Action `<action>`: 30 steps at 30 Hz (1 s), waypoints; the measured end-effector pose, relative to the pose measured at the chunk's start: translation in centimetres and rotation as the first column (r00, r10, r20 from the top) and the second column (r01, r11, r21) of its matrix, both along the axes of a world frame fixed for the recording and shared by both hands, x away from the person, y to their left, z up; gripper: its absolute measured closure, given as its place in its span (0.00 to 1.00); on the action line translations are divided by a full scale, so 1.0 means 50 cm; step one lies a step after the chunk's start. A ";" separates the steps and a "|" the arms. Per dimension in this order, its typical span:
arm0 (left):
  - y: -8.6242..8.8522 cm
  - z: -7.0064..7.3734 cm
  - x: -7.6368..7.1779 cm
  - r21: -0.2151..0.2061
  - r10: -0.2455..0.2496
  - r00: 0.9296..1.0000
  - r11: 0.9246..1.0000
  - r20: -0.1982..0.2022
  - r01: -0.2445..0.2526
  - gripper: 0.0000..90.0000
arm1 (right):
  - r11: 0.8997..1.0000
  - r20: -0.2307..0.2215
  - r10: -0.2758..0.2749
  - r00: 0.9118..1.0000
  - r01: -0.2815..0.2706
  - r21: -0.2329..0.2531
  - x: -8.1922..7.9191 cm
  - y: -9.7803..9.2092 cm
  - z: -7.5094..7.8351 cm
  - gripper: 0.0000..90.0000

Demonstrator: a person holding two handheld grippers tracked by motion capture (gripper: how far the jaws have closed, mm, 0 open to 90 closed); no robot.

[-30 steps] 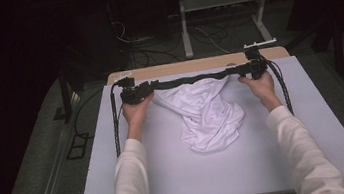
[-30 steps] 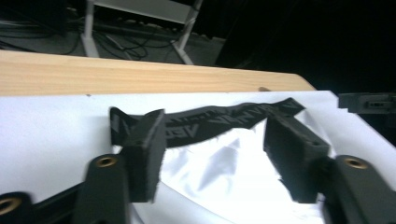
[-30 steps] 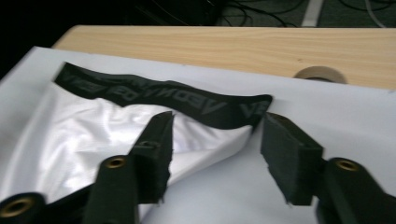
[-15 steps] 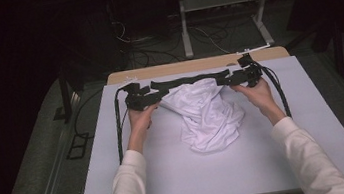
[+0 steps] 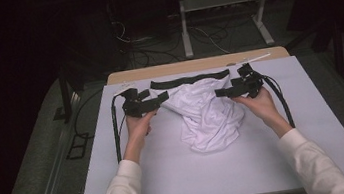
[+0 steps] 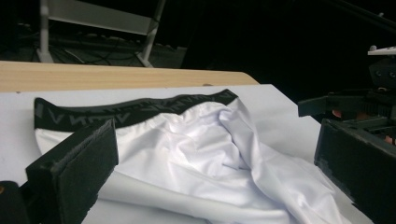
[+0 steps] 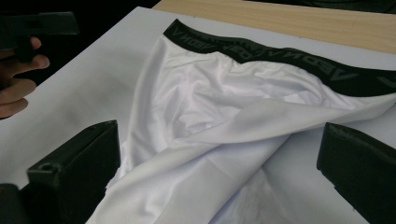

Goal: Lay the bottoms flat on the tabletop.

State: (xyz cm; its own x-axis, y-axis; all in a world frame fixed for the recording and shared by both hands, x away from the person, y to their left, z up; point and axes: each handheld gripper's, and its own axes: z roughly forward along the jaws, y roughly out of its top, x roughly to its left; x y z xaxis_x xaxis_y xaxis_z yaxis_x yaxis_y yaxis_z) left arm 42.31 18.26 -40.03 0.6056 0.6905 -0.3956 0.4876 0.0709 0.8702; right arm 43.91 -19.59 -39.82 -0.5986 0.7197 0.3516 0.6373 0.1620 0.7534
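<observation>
White underwear [image 5: 207, 115] with a black waistband [image 5: 190, 80] lies crumpled on the board, the band at the far side. My left gripper [image 5: 160, 98] hovers at the garment's left edge, open, nothing between its jaws. My right gripper [image 5: 222, 92] hovers at the right edge, also open and empty. In the left gripper view the jaws of the left gripper [image 6: 215, 177] stand wide apart over the white cloth [image 6: 187, 154], and the right gripper [image 6: 355, 100] shows farther off. In the right gripper view the right gripper [image 7: 219, 172] frames the cloth [image 7: 210, 102] and waistband [image 7: 261, 53].
A pale board [image 5: 170, 178] covers the table, and a wooden strip [image 5: 176, 68] shows at its far edge. Gripper cables [image 5: 115, 129] trail along both sides of the board. Behind the table are a metal stand [image 5: 218, 5] and floor cables [image 5: 153, 44].
Both grippers have come off the ends of the waistband, opened, and drawn back towards the person and inward. The waistband now lies slack on the board.
</observation>
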 end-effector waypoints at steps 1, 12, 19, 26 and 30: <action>0.000 -0.001 -0.003 0.002 -0.004 1.000 1.000 0.001 0.004 0.00 | 1.000 0.003 0.007 1.000 -0.007 0.001 -0.007 0.001 0.000 0.00; -0.021 -0.018 -0.040 0.041 -0.063 0.998 0.997 -0.007 0.063 0.00 | 0.998 0.011 0.043 0.999 -0.043 -0.050 -0.049 0.011 -0.015 0.00; -0.039 -0.030 -0.062 0.050 -0.106 0.994 0.993 -0.027 0.107 0.00 | 0.997 0.006 0.055 0.998 -0.055 -0.054 -0.067 0.009 -0.017 0.00; -0.049 -0.025 -0.087 0.037 -0.135 0.991 0.990 -0.010 0.136 0.00 | 0.998 -0.009 0.059 0.998 -0.059 -0.033 -0.088 0.007 -0.021 0.00; -0.055 -0.029 -0.103 0.052 -0.162 0.987 0.985 -0.016 0.162 0.00 | 0.997 -0.021 0.068 0.997 -0.068 -0.040 -0.097 0.010 -0.027 0.00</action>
